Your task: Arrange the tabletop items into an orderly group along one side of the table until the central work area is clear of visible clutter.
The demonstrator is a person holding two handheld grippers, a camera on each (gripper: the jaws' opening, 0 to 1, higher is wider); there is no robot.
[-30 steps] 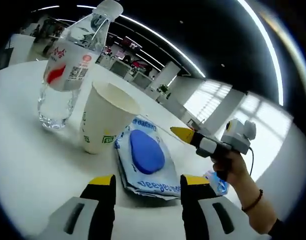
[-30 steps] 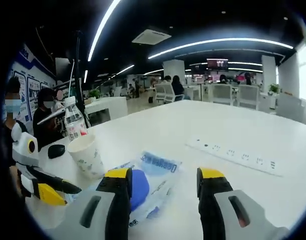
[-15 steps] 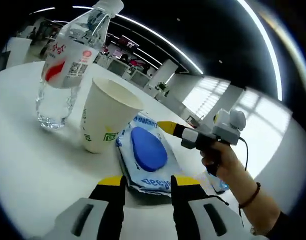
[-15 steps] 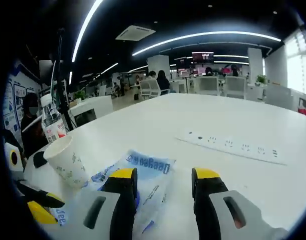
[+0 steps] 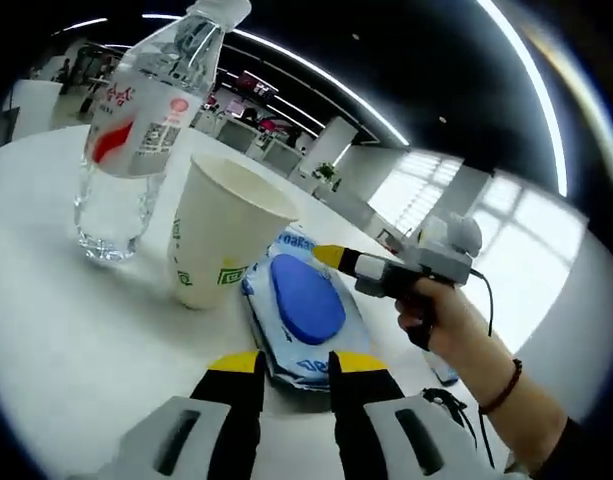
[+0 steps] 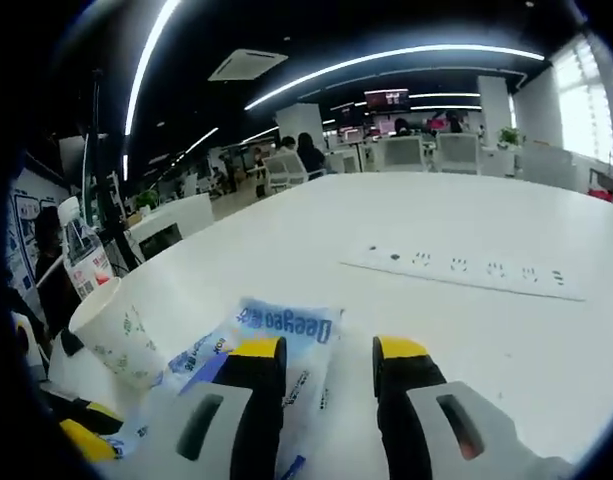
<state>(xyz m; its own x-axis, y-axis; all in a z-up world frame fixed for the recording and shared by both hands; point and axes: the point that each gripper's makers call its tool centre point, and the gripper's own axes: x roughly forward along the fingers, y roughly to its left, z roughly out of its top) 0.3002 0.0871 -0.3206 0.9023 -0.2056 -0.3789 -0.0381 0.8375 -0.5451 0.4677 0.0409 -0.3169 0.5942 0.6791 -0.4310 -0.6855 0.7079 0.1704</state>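
At a broad white counter (image 6: pixel 466 210) in an open-plan office lit by long ceiling light strips, with chairs, desks and seated people at the far end, the tidying job looks partly done: a clear plastic water bottle with a red-and-white label (image 5: pixel 136 130), a white paper cup with green print (image 5: pixel 221 235) and a flat white-and-blue wet-wipes pack with a blue oval lid (image 5: pixel 306 310) already stand close together near one edge, the cup just beside the pack and the bottle a little beyond it. A long white power strip (image 6: pixel 466 270) still lies well apart on the open surface, so in all likelihood the middle is not yet clear. The left gripper (image 5: pixel 291 365), its yellow-tipped black fingers (image 5: pixel 236 365) drawn close together, reaches the pack's near edge; whether it has a grip there cannot be told. The right gripper (image 6: pixel 321 350), seen in the left gripper view in a person's hand (image 5: pixel 451 320), sets its own narrowly parted fingers (image 6: pixel 258 350) over the pack's opposite end, one finger on top of it.
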